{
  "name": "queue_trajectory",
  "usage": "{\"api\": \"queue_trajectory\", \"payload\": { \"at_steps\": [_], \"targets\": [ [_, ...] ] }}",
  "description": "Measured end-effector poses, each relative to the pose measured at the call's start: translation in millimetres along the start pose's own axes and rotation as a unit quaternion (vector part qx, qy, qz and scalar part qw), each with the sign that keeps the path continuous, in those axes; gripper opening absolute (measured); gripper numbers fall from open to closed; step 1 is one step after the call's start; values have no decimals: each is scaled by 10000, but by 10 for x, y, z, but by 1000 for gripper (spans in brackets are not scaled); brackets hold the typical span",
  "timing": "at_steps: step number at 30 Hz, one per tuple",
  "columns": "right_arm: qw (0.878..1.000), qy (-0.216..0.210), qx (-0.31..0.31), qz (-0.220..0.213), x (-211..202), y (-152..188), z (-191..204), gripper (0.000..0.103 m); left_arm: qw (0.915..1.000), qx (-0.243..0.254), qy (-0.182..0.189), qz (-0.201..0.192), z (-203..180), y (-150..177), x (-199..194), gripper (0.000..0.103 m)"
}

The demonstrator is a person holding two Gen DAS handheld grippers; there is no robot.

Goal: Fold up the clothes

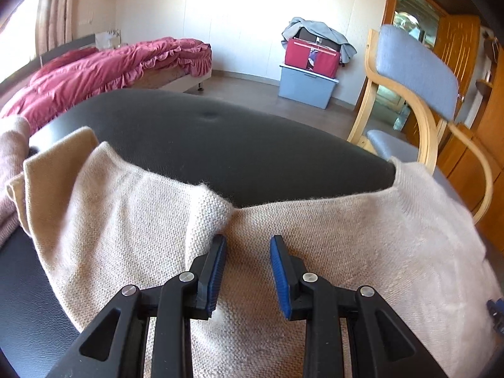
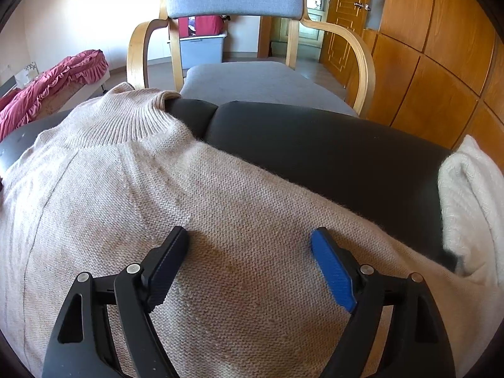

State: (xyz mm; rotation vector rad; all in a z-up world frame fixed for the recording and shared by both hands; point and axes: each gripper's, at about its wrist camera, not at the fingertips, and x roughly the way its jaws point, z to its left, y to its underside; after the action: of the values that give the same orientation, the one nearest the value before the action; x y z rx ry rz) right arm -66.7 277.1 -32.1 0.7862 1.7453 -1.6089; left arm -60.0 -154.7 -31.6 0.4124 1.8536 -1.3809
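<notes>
Two claws of mine hang over one beige knit sweater (image 2: pixel 195 208), which lies spread across the black padded surface (image 2: pixel 330 145); I take the sweater as my landmark; my left claw (image 1: pixel 248 242) sits above the sweater close to where two of its folds meet in a pucker at the far edge, its blue-padded fingers (image 1: pixel 278 267) parted with a moderate gap and nothing between them but the knit lying below; whether the tips touch the cloth I cannot tell; my right claw (image 2: pixel 250 236) is spread wider, its fingers well apart over the sweater's broad middle, gripping nothing; the sweater's ribbed collar (image 2: pixel 126 119) lies at its far end in the right wrist view, reaching the edge of the surface; beyond that collar stands a wooden armchair (image 2: pixel 362 63) with grey cushions, just beside the surface; to the right of the sweater, touching its edge, lies a white knit garment (image 2: pixel 469 195); at the sweater's left edge, in the left wrist view, a tan cloth (image 1: pixel 60 154) shows under it, and a pinkish garment (image 1: pixel 12 163) lies just beside that; well beyond the sweater a bed with a crimson ruffled quilt (image 1: pixel 104 69) stands by the wall; a red bag (image 1: pixel 312 56) sits on a grey storage box (image 1: pixel 305 86), with grey cloth draped over the top.
</notes>
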Motion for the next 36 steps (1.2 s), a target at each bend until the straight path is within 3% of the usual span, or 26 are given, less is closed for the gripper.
{"api": "queue_trajectory", "payload": {
  "at_steps": [4,10,13,15,19,26,31,36],
  "targets": [
    [9998,66,69,149,-59,-92,63,83,10000,-49,64,-10,23,6,-5,29],
    [9950,-718,-589,-378,-251,-409,955,82,9997,-139,211,-9,105,-1,4,30],
    [9880,-1094,-903,-613,-325,-564,1391,70,9989,-268,378,-27,166,13,-11,30],
    [9871,-1229,-930,-436,-117,-616,1556,68,9981,-369,497,-40,203,30,-21,30],
    [9895,-1095,-946,-45,253,-486,1642,69,9972,-447,598,-48,237,48,-24,30],
    [9899,-1034,-954,-184,245,-465,1688,71,9966,-490,659,-6,264,23,-34,30],
    [9904,-1037,-894,-207,239,-468,1620,74,9866,-1086,1216,98,620,-78,-76,30],
    [9905,-1014,-903,-217,215,-451,1607,75,9866,-1576,329,-272,1238,-235,-269,30]
  ]
}}
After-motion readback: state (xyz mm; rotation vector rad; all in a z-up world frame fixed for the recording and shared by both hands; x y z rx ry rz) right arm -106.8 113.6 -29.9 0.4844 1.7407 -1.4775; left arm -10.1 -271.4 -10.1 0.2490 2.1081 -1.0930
